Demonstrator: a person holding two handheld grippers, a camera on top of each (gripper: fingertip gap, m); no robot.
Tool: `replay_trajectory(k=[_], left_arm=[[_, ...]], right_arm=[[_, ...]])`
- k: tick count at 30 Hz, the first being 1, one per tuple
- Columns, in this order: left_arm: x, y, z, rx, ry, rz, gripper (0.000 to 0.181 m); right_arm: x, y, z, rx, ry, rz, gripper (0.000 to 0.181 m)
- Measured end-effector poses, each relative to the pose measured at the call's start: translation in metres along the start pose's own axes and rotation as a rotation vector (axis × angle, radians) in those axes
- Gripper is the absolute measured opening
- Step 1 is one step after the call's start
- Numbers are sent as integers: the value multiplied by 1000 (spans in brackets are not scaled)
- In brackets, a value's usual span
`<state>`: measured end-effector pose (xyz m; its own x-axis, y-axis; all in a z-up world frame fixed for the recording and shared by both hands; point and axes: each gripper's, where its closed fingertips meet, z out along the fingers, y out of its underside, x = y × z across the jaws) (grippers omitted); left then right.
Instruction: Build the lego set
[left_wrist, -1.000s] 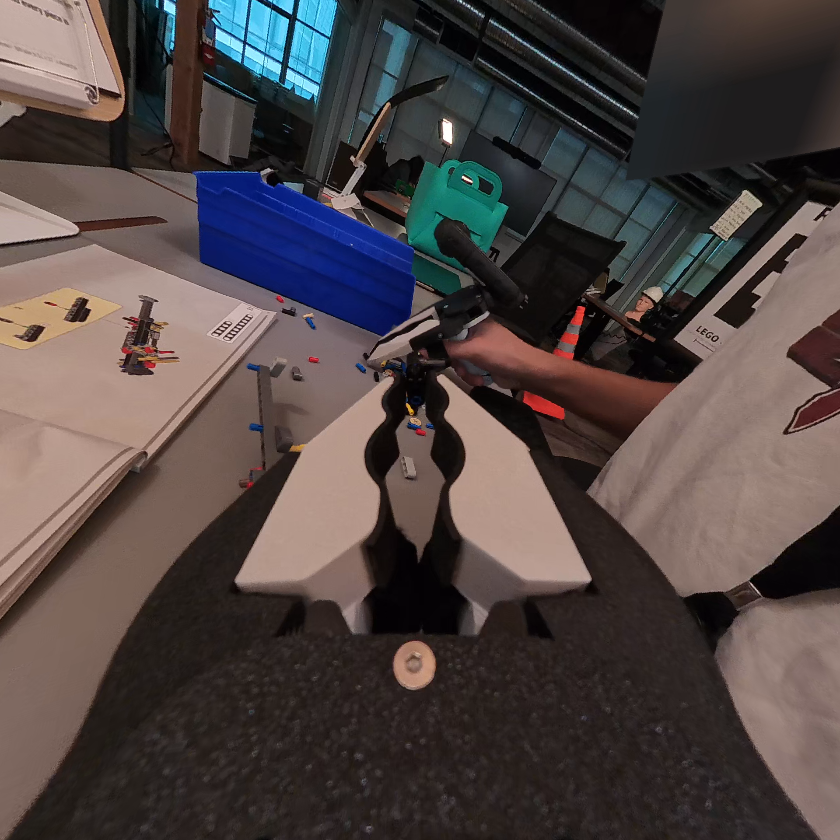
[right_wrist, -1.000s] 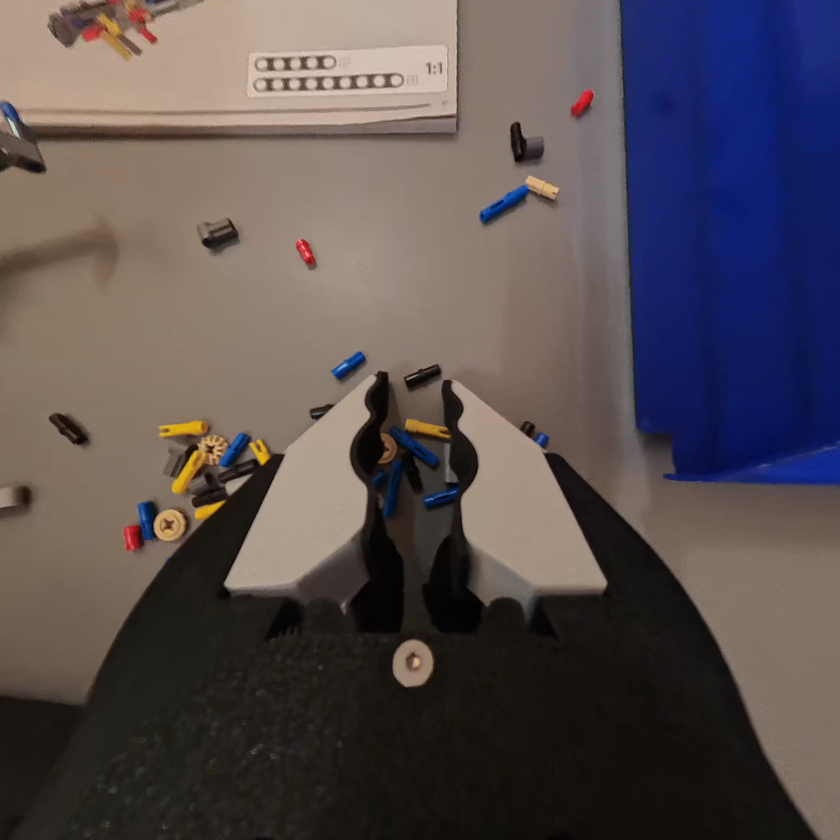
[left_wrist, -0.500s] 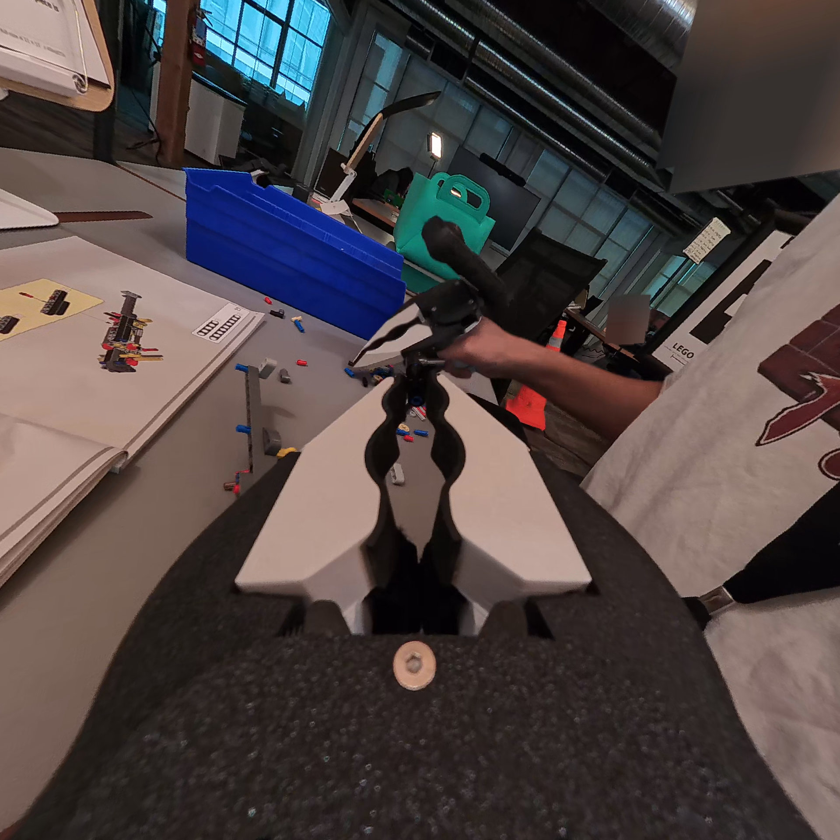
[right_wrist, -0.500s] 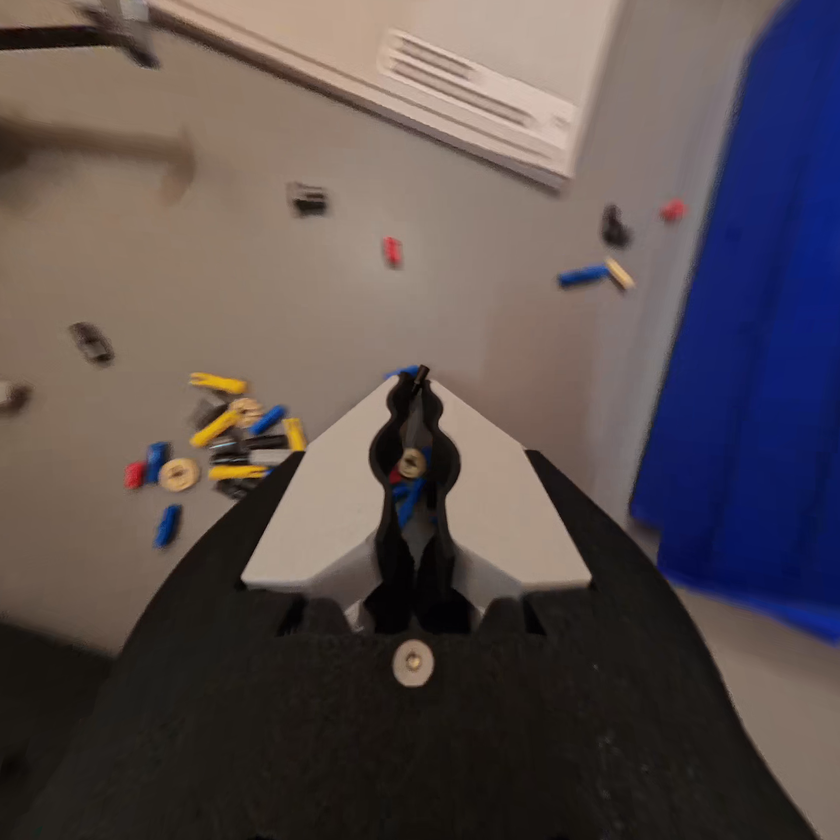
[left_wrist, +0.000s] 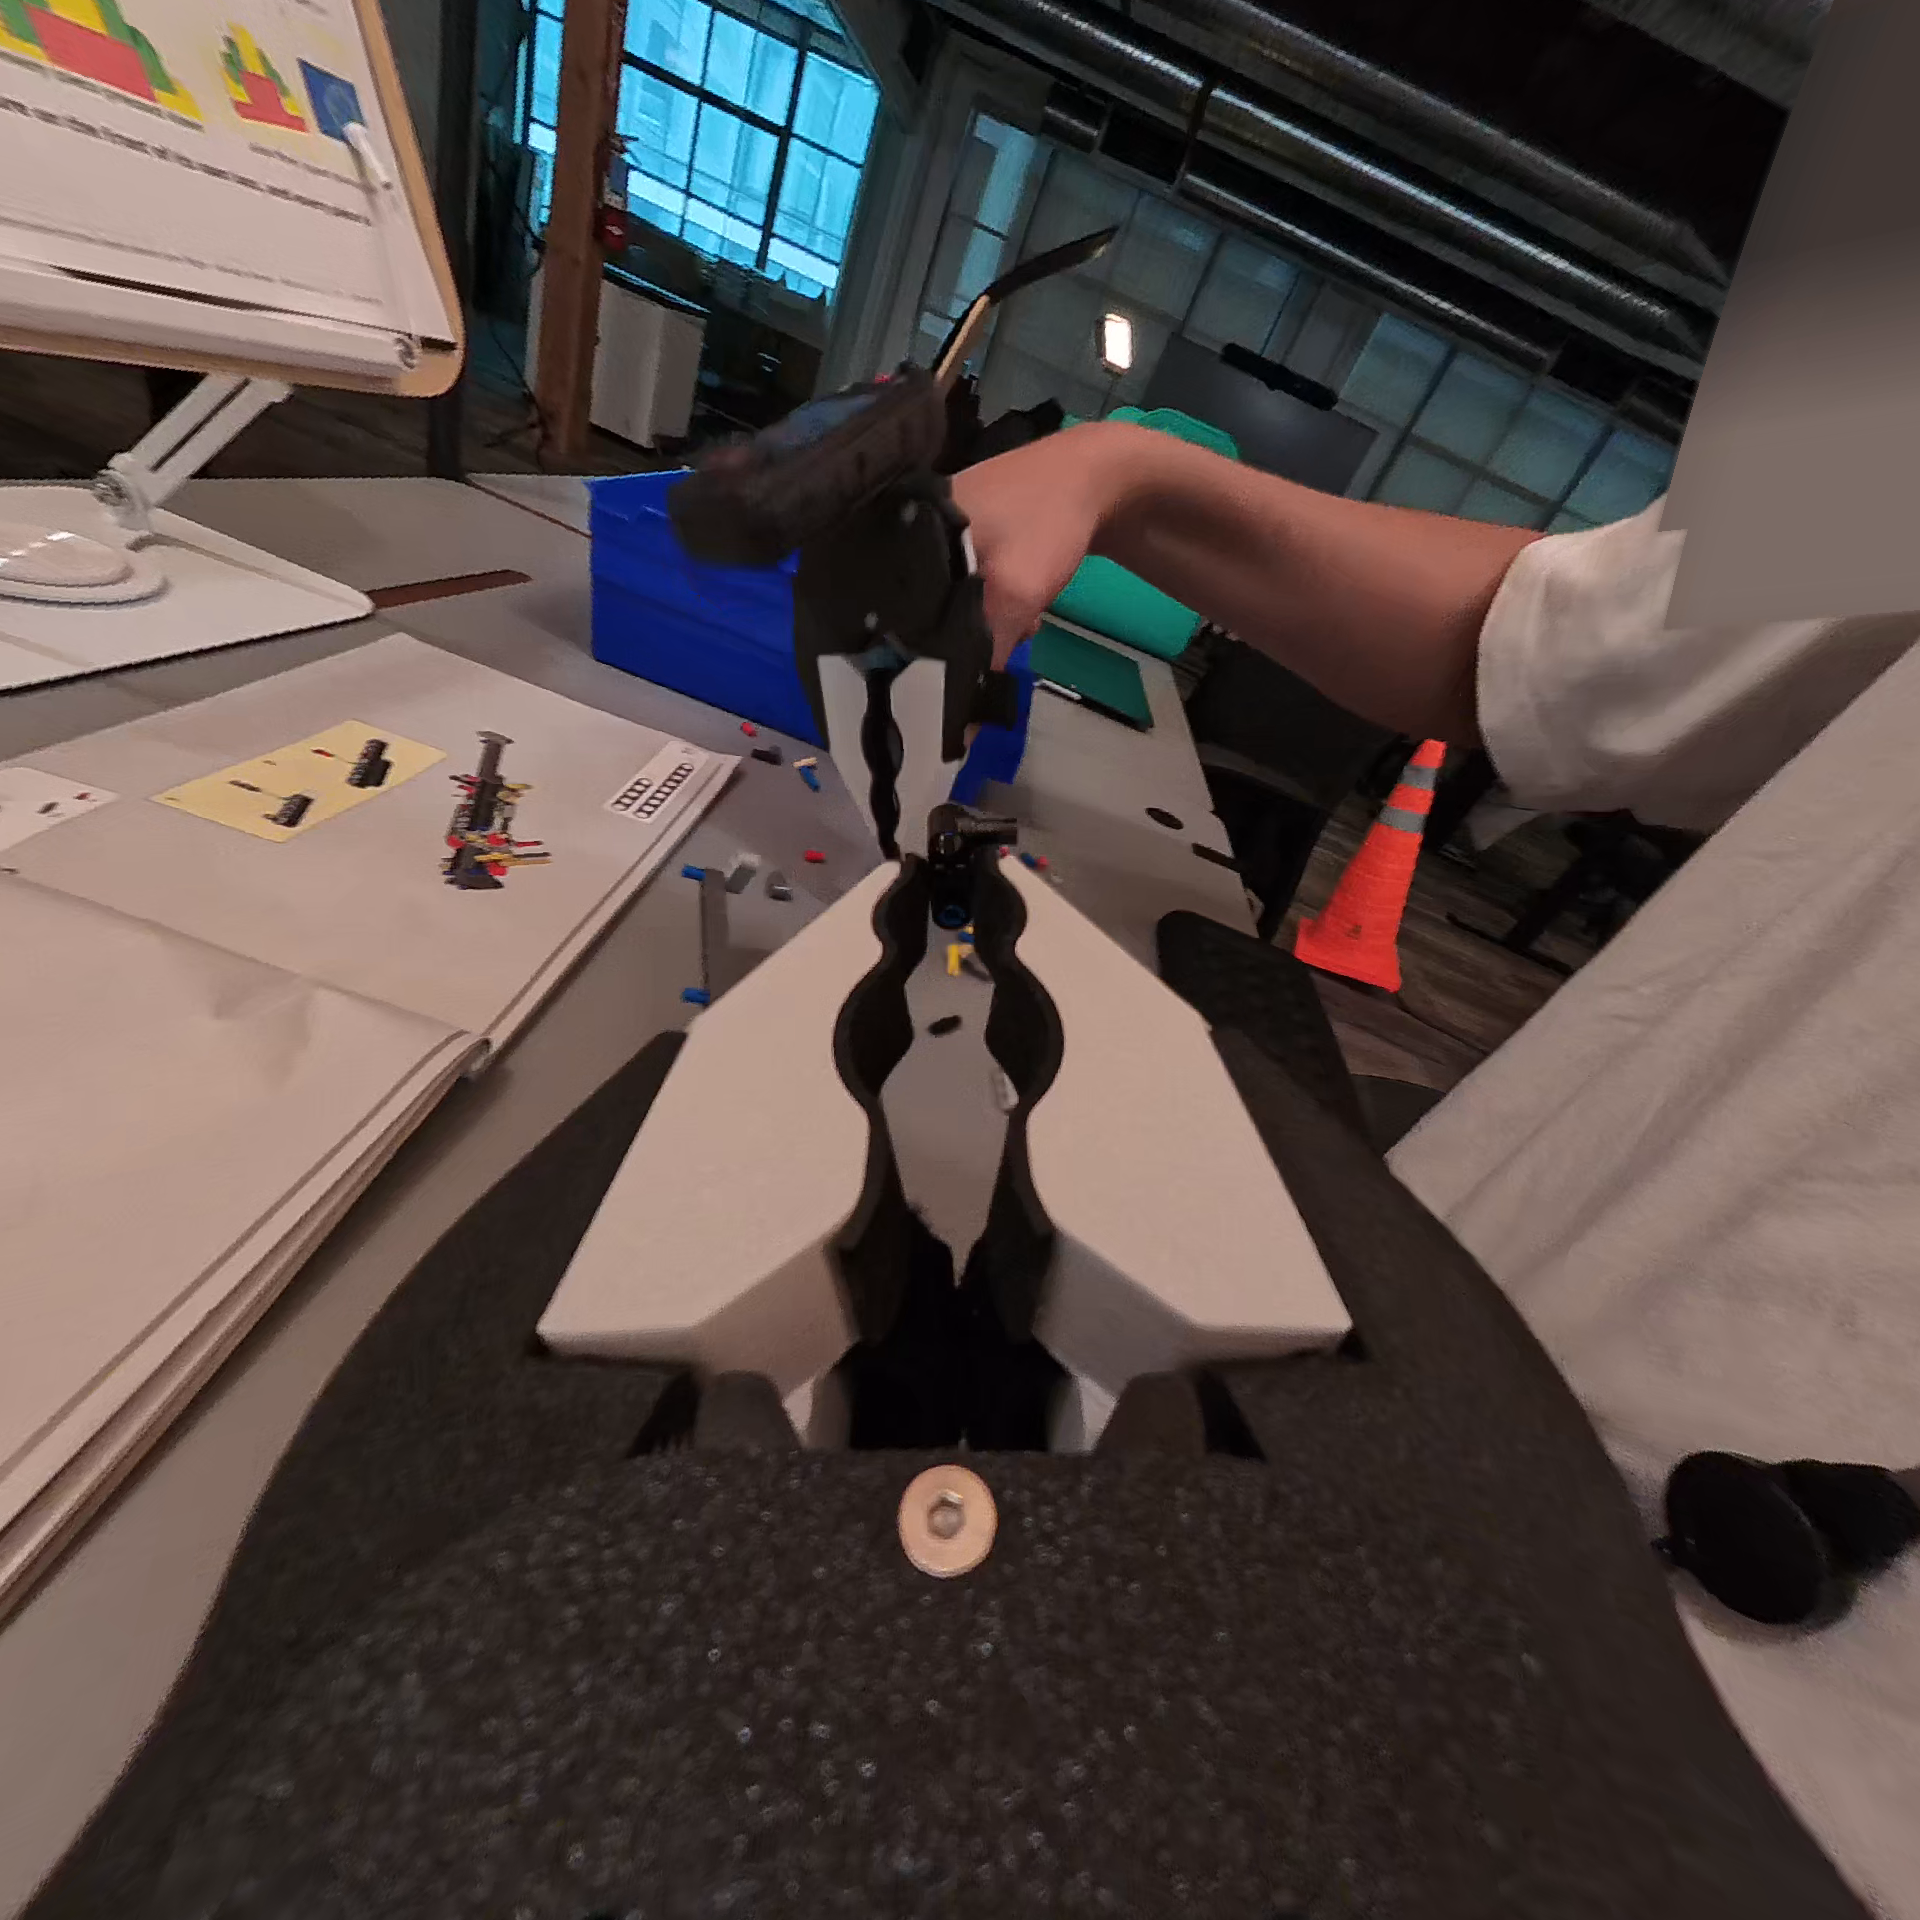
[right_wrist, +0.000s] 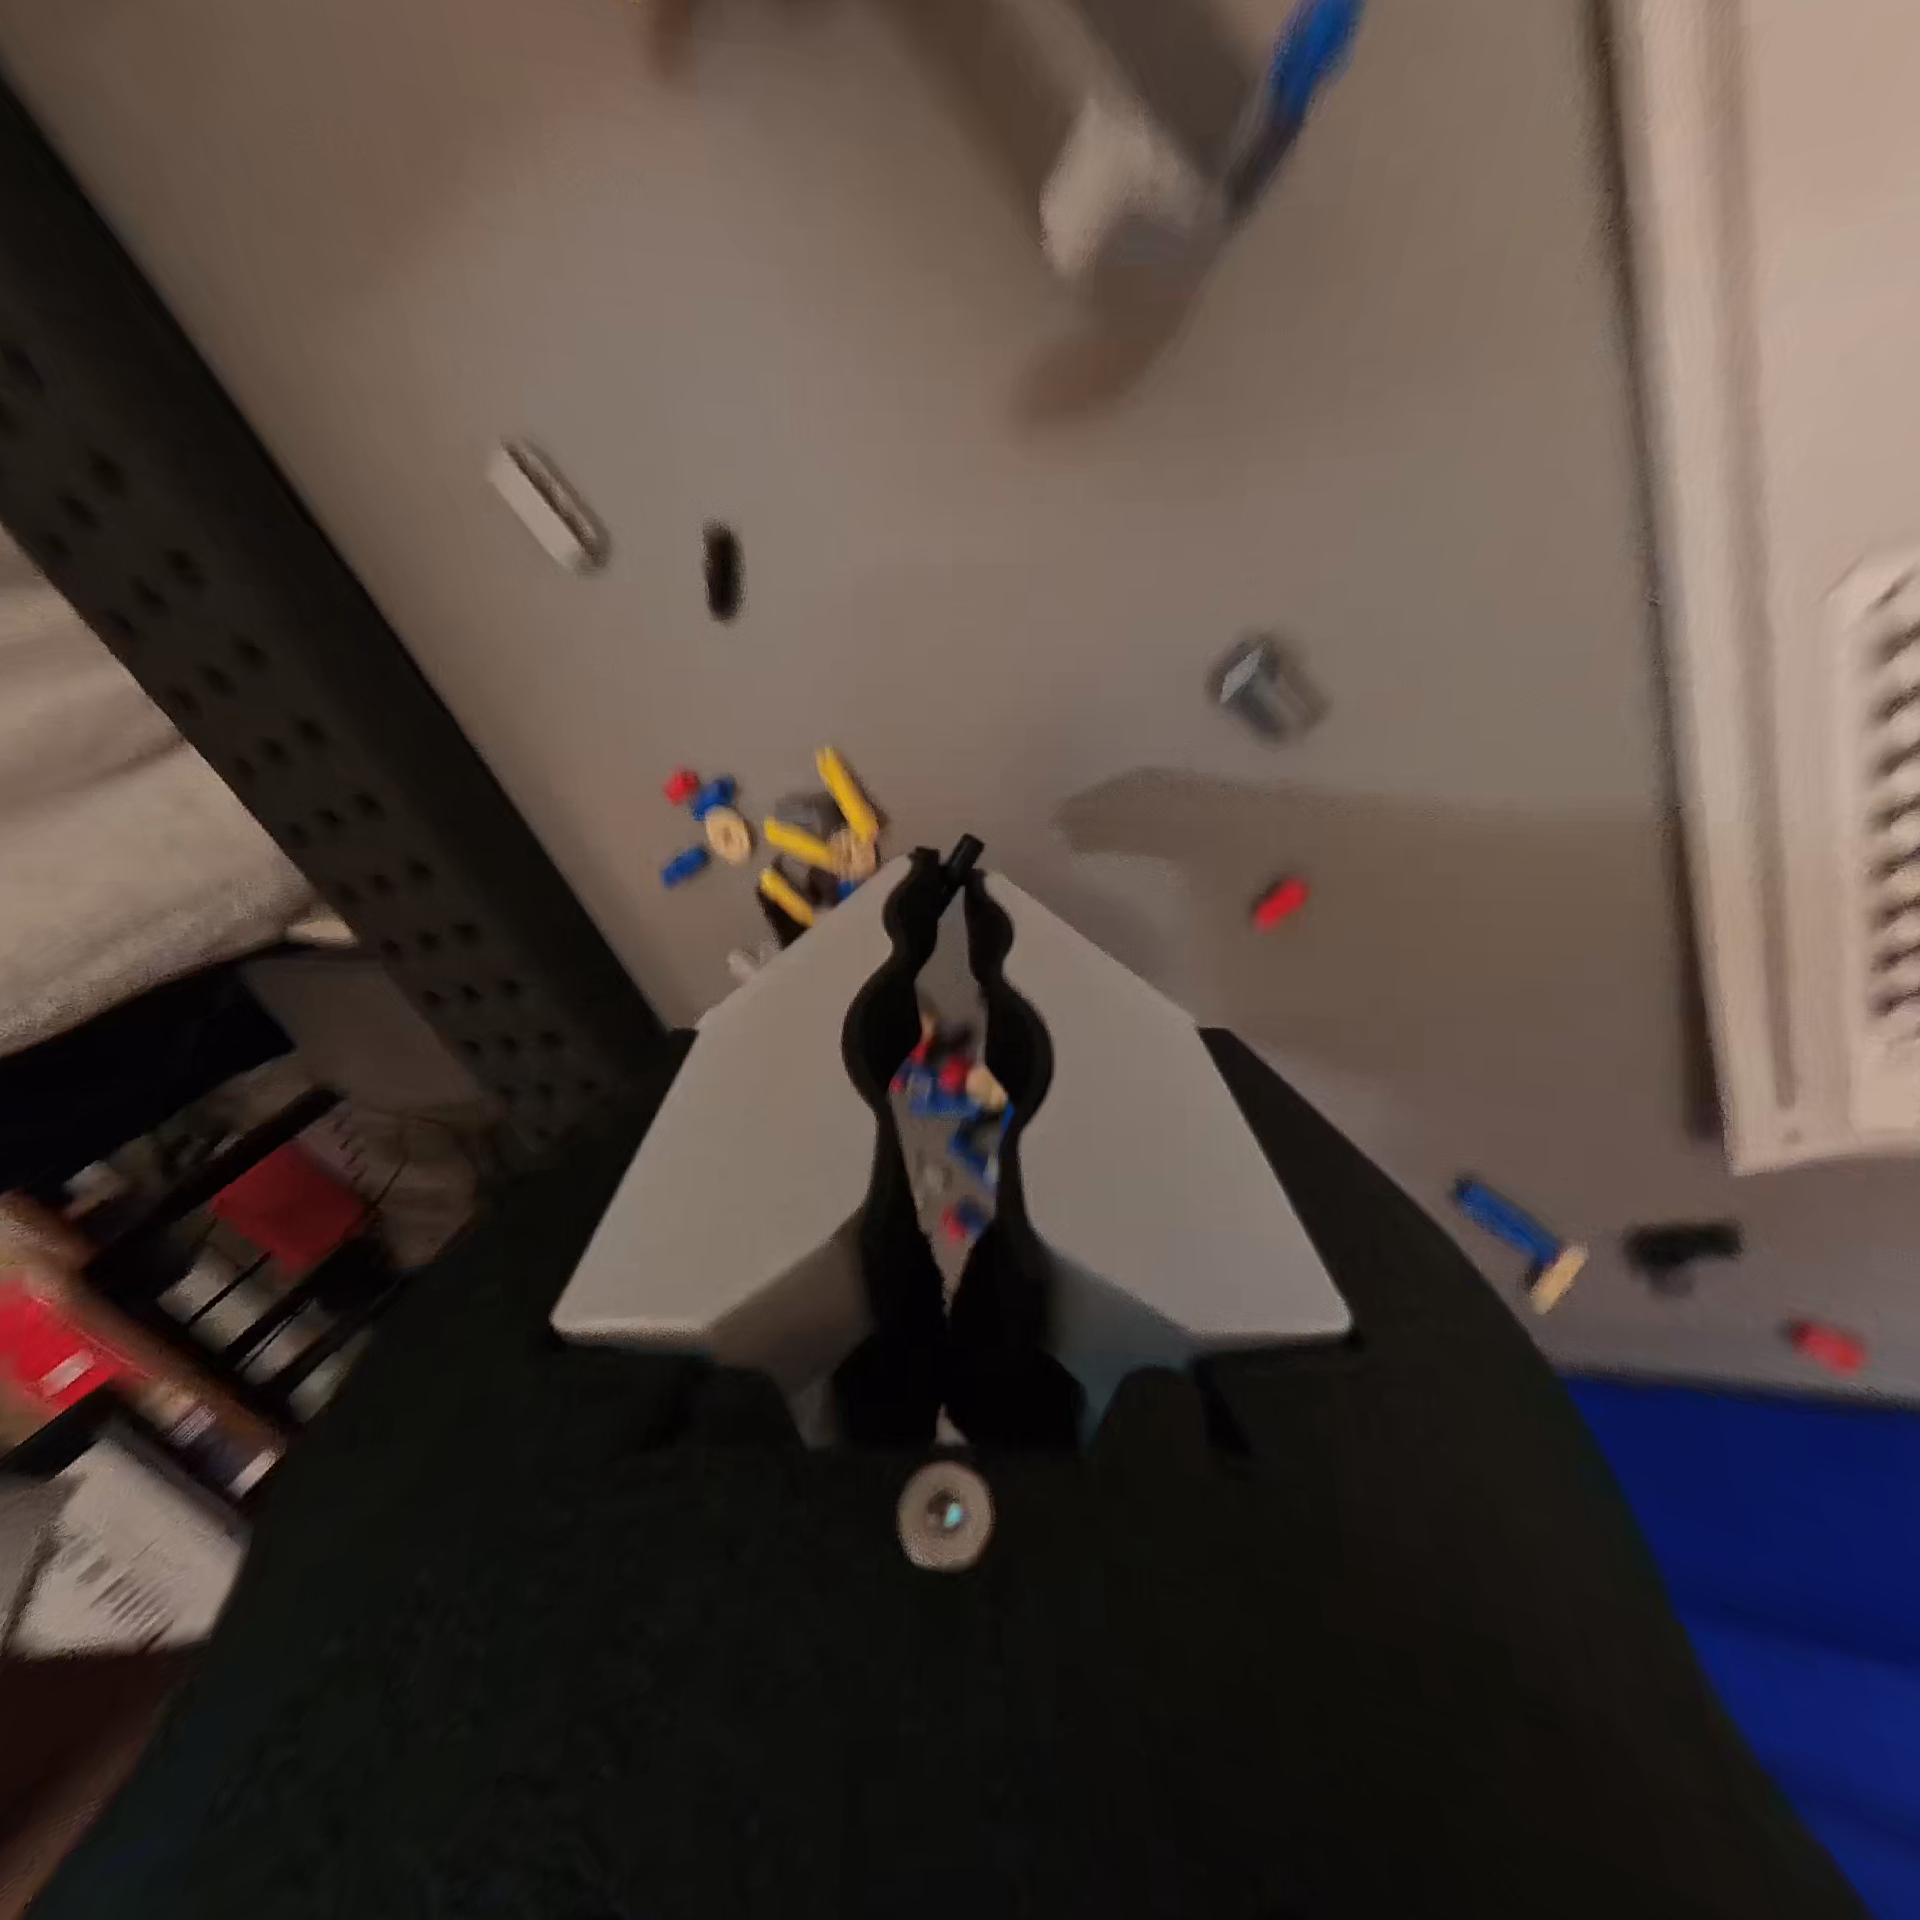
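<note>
Grey tabletop (left_wrist: 582, 1101) is seen inside an industrial hall with tall windows, strewn with loose Lego pins (right_wrist: 800, 842) in yellow, blue, red and black. An open instruction booklet (left_wrist: 312, 935) is spread at nine o'clock in the left wrist view, and one blue bin (left_wrist: 686, 613) is set beyond it at eleven o'clock. One orange traffic cone (left_wrist: 1371, 883) is stood on the floor at three o'clock. A second printed sheet is propped on a white stand (left_wrist: 177, 457) at ten o'clock; its writing is left unquoted.

The left gripper (left_wrist: 951, 883) is closed narrowly on a small black connector piece (left_wrist: 961, 831) with a blue part at its tips. The right gripper (right_wrist: 940, 868) is pointed downward just above it in the left wrist view, carried by a hand (left_wrist: 1029, 530), and is pinched on one black pin (right_wrist: 958, 857). The right wrist view is heavily blurred, so the loose pieces cannot be counted reliably. A perforated black chair back (right_wrist: 260, 665) is seen at nine o'clock there.
</note>
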<state>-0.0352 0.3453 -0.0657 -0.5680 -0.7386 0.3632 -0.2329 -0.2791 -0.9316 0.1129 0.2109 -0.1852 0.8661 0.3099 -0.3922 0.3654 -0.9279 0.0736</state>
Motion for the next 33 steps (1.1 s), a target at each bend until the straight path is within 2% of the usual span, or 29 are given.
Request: replay_trajectory(k=[2, 5, 6, 8, 10, 12, 17, 26, 33], left_arm=[[-5, 0, -2, -8, -39, 16, 7], [-11, 7, 2, -40, -69, -4, 7], [-13, 10, 3, -54, -85, -10, 7], [-15, 10, 5, -48, -92, -24, 7], [-13, 10, 6, -36, -73, -57, 7], [-13, 9, 6, -20, -59, -86, 7], [-13, 8, 6, -10, -48, -104, 7], [-19, 15, 7, -67, -138, 32, 6], [-22, 12, 5, -55, -169, 52, 7]], right_arm=[[-10, -49, -22, 327, -39, -63, 4], [-68, -116, -75, 840, -276, -104, 3], [-88, -128, -84, 943, -309, -152, 3], [-112, -150, -88, 1092, -266, -197, 3], [-122, -167, -87, 1205, -189, -186, 3], [-128, -175, -90, 1303, -182, -160, 3], [-126, -176, -82, 1337, -150, -89, 3], [-128, -177, -67, 1260, -153, -64, 4], [-127, -180, -71, 1347, -208, 38, 4]])
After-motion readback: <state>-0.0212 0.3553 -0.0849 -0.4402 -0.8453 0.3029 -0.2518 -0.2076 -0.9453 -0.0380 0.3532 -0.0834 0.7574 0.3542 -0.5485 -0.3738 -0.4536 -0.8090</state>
